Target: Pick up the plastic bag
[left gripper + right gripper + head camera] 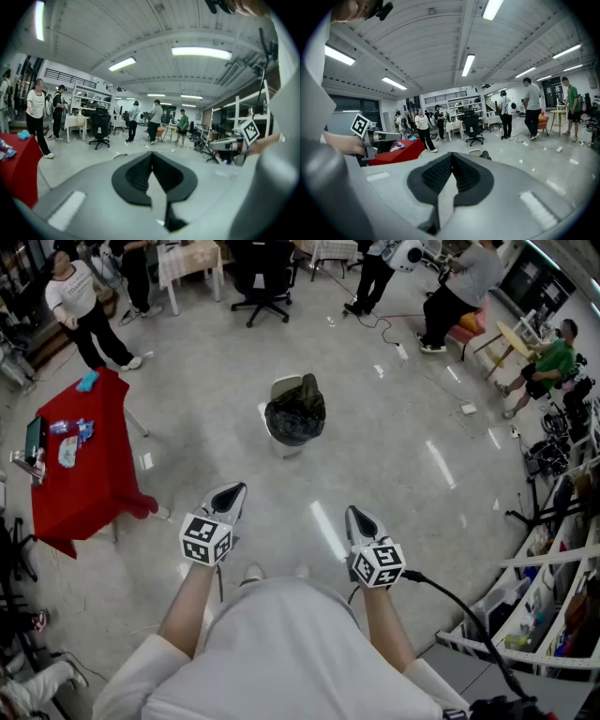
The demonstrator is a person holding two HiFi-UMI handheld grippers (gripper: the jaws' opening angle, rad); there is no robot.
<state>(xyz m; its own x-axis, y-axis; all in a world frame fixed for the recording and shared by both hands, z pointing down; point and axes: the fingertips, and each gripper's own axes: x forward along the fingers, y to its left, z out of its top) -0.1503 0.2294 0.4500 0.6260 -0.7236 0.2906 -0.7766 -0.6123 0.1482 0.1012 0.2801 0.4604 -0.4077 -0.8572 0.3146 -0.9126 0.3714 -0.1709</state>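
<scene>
A black plastic bag (295, 416) sits bunched in a small white bin (283, 386) on a pale, glossy floor (394, 456). It lies ahead of both hand-held grippers and well apart from them, roughly midway between the lines they point along. In the right gripper view the bag (486, 155) shows just past the jaw tips, slightly to their right, with the bin's rim (474, 151) beside it.

The left gripper (235, 490) is clenched, its dark jaws pressed together with nothing between them, as its own view confirms (151, 158). The right gripper (355, 515) is likewise closed and empty (451, 161). Both are held out in front of the person's body, tilted a little downward, each carrying a cube with square markers. A black cable (461, 602) trails back from the right gripper.

To the left of the left gripper stands a table with a red cloth (90, 470), holding a few small items. Beyond the bin, far ahead of the grippers, are a black office chair (262, 279) and several people standing or sitting. White shelving (553, 563) runs along the right gripper's outer side.
</scene>
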